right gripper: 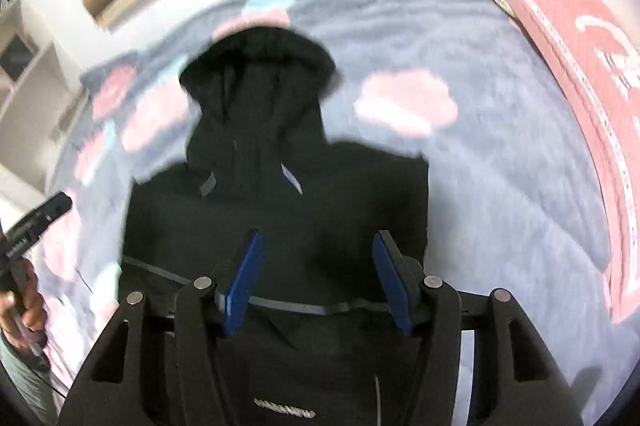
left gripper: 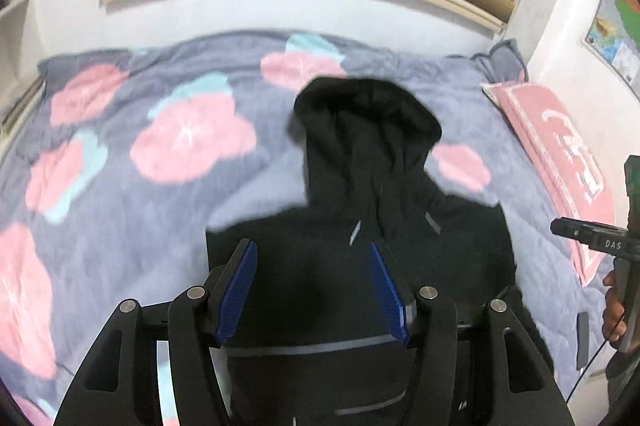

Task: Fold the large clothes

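The black hooded fabric jacket (left gripper: 360,226) is lying on the grey floral quilted bed (left gripper: 120,234), hood toward 12 o'clock, sleeves seemingly folded in. The left gripper (left gripper: 312,286) and right gripper (right gripper: 318,278) are hovering wide, empty; further folding is remaining.

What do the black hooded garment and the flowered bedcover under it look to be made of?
Black hooded garment: probably a matte, smooth synthetic shell, judging by its thin grey reflective-looking strips and flat, fuzz-free surface, though motion blur leaves this open.
Flowered bedcover: seemingly soft quilted cotton or microfibre, matte, with shallow puckers and a printed pink-and-aqua flower pattern.
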{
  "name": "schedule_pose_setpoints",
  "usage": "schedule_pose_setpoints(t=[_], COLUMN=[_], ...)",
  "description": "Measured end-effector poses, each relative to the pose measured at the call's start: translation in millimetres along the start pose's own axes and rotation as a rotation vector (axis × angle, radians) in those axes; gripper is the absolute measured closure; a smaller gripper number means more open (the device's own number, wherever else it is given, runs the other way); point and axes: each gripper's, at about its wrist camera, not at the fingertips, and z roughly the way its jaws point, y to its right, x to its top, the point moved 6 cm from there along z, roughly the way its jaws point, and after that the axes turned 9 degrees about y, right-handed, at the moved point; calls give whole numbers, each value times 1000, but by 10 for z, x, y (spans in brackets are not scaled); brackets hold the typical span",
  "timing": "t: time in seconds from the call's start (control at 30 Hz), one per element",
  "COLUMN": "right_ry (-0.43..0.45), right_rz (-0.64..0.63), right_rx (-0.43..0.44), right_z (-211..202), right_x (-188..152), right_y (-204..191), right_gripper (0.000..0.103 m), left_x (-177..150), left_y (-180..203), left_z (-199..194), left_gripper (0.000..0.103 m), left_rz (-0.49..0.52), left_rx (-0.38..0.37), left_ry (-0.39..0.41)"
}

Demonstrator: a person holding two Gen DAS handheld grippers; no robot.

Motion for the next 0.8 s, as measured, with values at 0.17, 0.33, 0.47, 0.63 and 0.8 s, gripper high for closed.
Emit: schedule_pose_setpoints(t=[0.17, 0.33, 0.47, 0.63, 0.8], right_ry=[31, 16, -13, -57, -119], right_rz=[26, 48, 54, 46, 51], right_rx=[28, 42, 48, 43, 13], right_z=[218, 787, 1446, 2258, 2888], right_x=[495, 757, 934, 1142, 1221], right_y=[-18, 30, 25, 18, 56], right_gripper=[35, 33, 33, 33, 95], left_x=[446, 690, 758, 760, 895], left_y=[-4, -35, -40, -130, -462], left_z=[442, 1288, 1986, 2769, 3034], left_gripper=[38, 38, 38, 38, 74], left_rz=[-35, -99, -115, -134, -226], left_rx=[-2, -24, -38, -12, 12], left_ry=[-4, -40, -70, -114, -65])
